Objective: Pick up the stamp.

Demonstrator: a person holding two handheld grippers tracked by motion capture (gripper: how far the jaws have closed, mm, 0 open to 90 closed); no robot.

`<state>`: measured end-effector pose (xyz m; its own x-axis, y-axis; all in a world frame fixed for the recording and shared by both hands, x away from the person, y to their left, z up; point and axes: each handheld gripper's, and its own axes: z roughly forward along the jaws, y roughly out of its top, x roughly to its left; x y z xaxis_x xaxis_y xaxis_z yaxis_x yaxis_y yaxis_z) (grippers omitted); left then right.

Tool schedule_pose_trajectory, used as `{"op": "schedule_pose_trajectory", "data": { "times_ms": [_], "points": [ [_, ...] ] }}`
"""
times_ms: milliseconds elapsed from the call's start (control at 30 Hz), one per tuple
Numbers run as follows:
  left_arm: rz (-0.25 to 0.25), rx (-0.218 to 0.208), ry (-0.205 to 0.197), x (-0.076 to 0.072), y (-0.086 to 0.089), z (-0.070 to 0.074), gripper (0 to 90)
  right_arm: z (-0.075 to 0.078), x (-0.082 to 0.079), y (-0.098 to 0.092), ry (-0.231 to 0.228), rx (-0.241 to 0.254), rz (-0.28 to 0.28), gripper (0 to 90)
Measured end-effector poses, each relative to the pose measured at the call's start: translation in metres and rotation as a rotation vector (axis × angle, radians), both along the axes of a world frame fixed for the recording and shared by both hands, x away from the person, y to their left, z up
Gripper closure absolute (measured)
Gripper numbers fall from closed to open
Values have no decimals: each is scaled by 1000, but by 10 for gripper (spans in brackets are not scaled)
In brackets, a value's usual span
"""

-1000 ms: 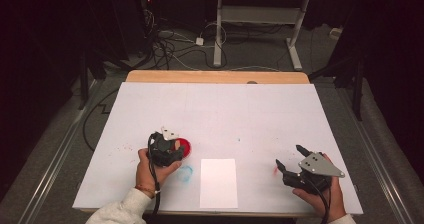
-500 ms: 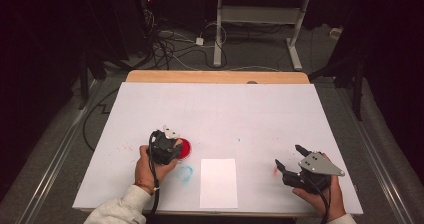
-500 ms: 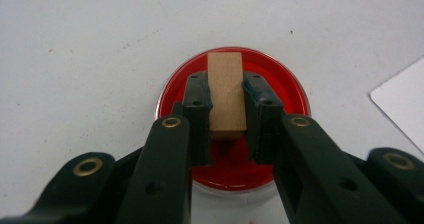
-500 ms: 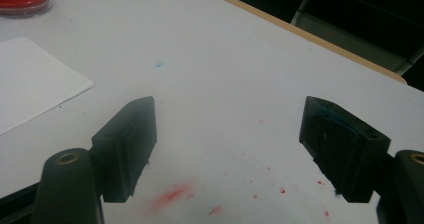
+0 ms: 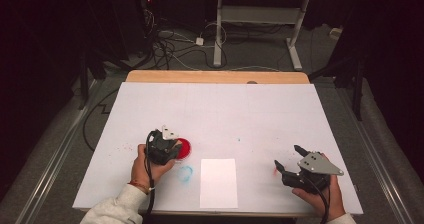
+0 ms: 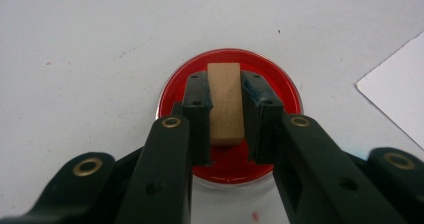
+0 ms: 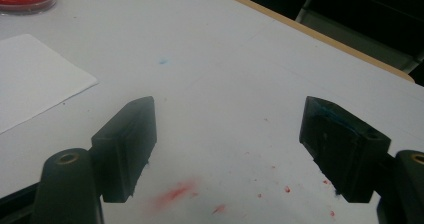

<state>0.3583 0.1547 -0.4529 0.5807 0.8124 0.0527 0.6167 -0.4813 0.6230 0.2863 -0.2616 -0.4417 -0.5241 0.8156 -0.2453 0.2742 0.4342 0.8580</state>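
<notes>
Stamp (image 6: 226,103) sits clamped in our left gripper (image 6: 227,115) over the red pad (image 6: 280,86); right fingers (image 7: 127,146) gape wide; paper (image 5: 218,182) looks unstamped.

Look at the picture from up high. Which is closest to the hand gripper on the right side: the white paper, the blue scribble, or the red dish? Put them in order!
Measured from the right gripper:
1. White paper, nearest, just to its left at the table's front edge.
2. Blue scribble, next, just beyond the paper's left side.
3. Red dish, farthest, up-left under the left gripper.
</notes>
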Motion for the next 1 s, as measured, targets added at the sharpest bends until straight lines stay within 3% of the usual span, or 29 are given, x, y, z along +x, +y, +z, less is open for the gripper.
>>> {"op": "schedule_pose_trajectory", "data": {
  "times_ms": [333, 733, 833, 1000],
  "points": [
    [-44, 35, 5, 3, 0, 1, 732, 0, 0, 1, 7, -7, 5, 239],
    [-85, 53, 41, 8, 1, 1, 732, 0, 1, 1, 14, -10, -8, 244],
    [-97, 74, 45, 8, 0, 3, 734, -1, 1, 1, 20, -17, -11, 247],
    [-107, 63, 53, 8, 3, 6, 735, -1, 1, -1, 20, -13, -15, 247]
  ]
}}
